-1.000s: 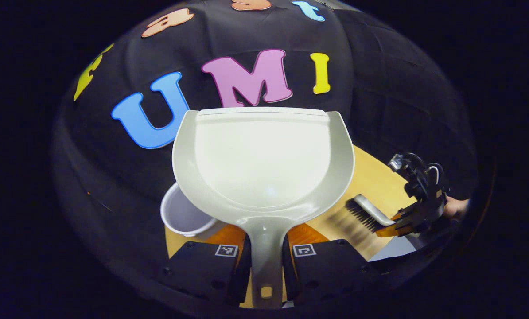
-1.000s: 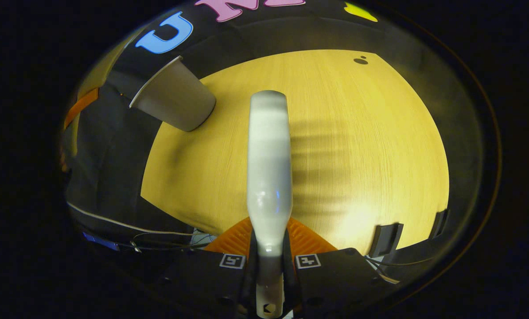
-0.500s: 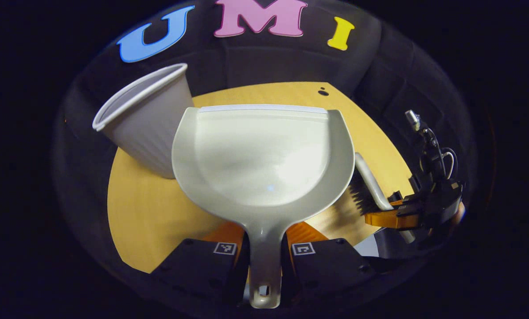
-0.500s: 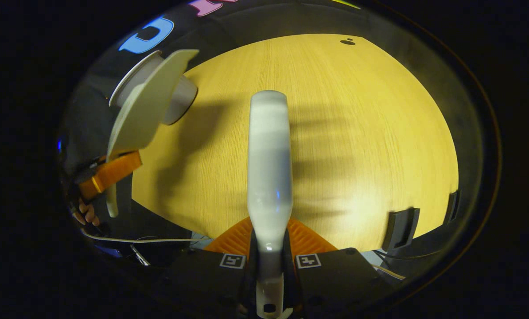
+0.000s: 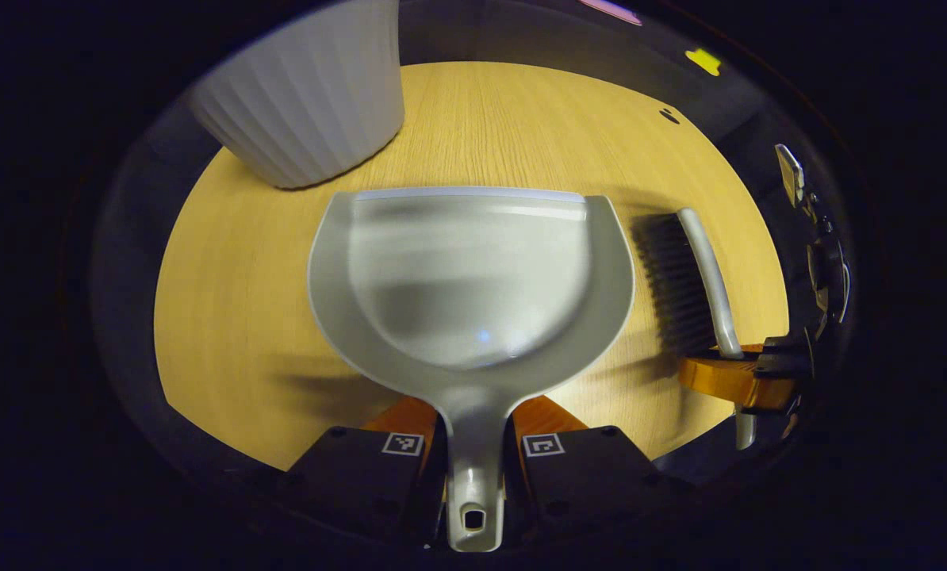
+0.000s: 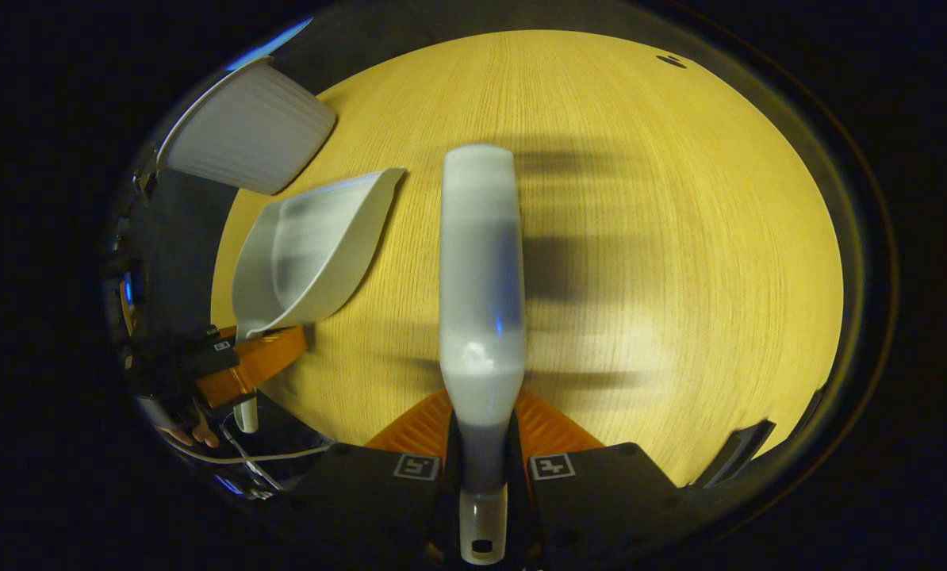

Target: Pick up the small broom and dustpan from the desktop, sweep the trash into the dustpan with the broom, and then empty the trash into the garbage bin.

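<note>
Starting with the left gripper view: your left gripper (image 5: 473, 448) is pinching the dustpan (image 5: 471, 277) by its handle, both fingers pressed on it, pan empty and held low over the desktop (image 5: 228, 317), lip toward the white ribbed garbage bin (image 5: 307, 95) at the far left edge. The broom (image 5: 692, 277) sits just right of the pan, bristles facing it, clamped in the other gripper's orange fingers. I see no trash on the wood here, just a dark speck near the far edge (too small to identify). Risks, my read: swing the pan forward-left and you clip the bin, which looks light enough to tip; broom bristles are near the pan's right wall, so a careless sweep hits the wall instead of feeding the lip. Right gripper view: your right gripper (image 6: 480, 476) is clamped on the broom handle, the broom back running straight ahead over the desktop, dustpan and bin off to the left with a hand below them. Grip is near the handle's end, so the brush could pivot under side load. Readable writing: none; only square fiducial markers on the gripper bodies.
</note>
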`<state>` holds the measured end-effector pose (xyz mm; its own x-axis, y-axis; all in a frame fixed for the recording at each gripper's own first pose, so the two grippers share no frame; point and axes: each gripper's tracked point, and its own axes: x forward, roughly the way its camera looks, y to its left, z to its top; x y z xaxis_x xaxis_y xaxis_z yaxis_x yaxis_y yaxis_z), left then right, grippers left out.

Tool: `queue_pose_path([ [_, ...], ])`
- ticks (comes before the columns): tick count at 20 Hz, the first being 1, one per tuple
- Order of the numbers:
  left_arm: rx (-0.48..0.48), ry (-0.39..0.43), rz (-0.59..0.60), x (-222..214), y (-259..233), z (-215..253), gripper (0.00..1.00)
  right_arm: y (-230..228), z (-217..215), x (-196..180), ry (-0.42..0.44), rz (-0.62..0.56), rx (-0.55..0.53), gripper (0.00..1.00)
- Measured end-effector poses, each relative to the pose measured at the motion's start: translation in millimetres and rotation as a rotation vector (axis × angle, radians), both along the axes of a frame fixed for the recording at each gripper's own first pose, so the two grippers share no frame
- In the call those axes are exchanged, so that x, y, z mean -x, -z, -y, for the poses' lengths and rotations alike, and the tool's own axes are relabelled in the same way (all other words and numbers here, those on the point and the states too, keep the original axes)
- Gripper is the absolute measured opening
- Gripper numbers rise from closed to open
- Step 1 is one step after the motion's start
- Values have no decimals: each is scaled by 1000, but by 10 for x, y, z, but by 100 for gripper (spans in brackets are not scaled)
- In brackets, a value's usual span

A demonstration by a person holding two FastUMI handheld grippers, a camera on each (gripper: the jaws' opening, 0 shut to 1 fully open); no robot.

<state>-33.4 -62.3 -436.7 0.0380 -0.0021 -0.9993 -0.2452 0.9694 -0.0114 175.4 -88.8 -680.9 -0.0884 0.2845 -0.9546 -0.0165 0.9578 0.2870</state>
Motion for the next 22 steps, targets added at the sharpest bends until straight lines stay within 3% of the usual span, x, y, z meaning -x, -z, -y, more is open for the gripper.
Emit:
queue_pose_path([
  [6, -21, 2, -15, -31, -6, -20, 29, -65, 17, -39, -10, -27, 13, 27],
  [12, 25, -18, -37, -6, -58, 30, 30, -109, 29, -33, 14, -55, 13, 37],
  [13, 34, -7, -30, -9, -88, 38, 34, -136, 57, -85, 24, -35, 11, 39],
  [14, 29, 3, -20, -33, -118, 29, 47, -189, 50, -104, 31, -21, 8, 41],
  [15, 17, 6, -20, -36, -140, 13, 74, -240, 47, -121, 39, -12, 2, 53],
  [16, 7, 9, -19, -29, -151, -5, 77, -278, 24, -138, 48, 0, -7, 65],
  [19, 15, -1, 12, -25, -291, 34, 78, -426, 37, -177, 70, 56, -22, 70],
  [20, 32, -1, 29, -10, -361, 68, 78, -553, 57, -183, 81, 87, -22, 85],
  [21, 44, -7, 40, 9, -444, 92, 78, -669, 95, -206, 89, 127, -18, 77],
  [22, 53, -25, 55, 35, -536, 136, 78, -760, 102, -223, 97, 166, -13, 77],
])
